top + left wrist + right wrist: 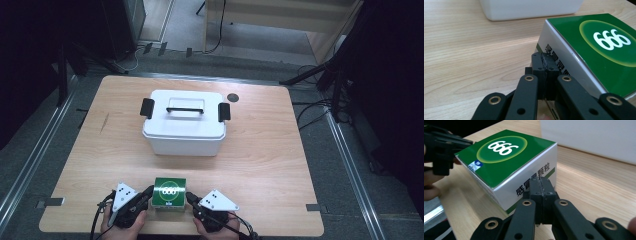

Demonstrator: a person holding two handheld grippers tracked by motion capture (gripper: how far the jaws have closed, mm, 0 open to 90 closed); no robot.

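Carton (pixel 169 192), green-topped, probably light thin card that dents, best pressed at opposite side walls by left gripper (pixel 148 192) and right gripper (pixel 192 198), each with jaws pressed together, empty.

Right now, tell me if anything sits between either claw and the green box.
Nothing visible does. The shut left claw and shut right claw flank the green box with tips at its sides; the white bin stands farther back.

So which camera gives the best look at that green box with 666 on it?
The right gripper view: the green box shows its whole top and a printed side. The left gripper view cuts off part of it, and the high view shows it small, between the two grippers.
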